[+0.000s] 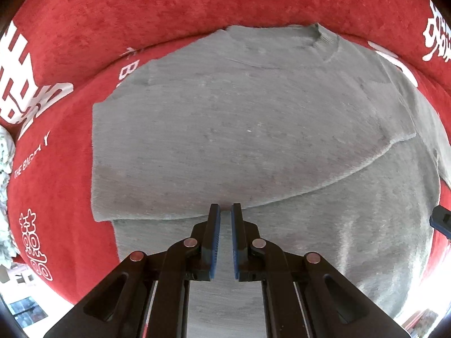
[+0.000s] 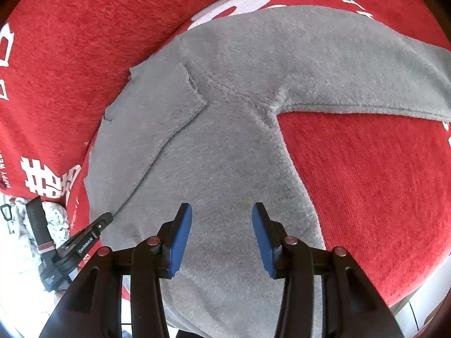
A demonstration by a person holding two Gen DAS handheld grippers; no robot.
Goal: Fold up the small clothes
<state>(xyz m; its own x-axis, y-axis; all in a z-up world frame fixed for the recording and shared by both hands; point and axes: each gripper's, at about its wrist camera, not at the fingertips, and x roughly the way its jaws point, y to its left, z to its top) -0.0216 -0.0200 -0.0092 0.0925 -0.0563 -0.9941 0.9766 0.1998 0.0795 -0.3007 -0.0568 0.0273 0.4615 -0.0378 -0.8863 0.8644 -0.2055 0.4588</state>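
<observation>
sweater: grey sweater (image 1: 239, 129) lies flat on red cloth (image 1: 126, 8), one side folded over | writing: white "THE BIG" (image 1: 24, 169) and "HAPPY" (image 2: 10, 181) print | left gripper (image 1: 225, 211): closed, nothing clearly pinched | right gripper (image 2: 222, 211): parted, empty above sweater

Grey sweater (image 2: 225, 146) reads as soft, fuzzy knit, matt, its hems faintly ribbed. Under it the red cloth (image 2: 366, 183) looks like napped chenille, rough and dull, with flat white printed lettering (image 2: 48, 180). Right gripper (image 2: 222, 236): matt black plastic arms, blue ridged rubbery pads (image 2: 180, 239), small coppery shiny metal rivets (image 2: 153, 240). Left gripper (image 1: 225, 236) shows that same black plastic, slightly glossy, with blue pads too.
</observation>
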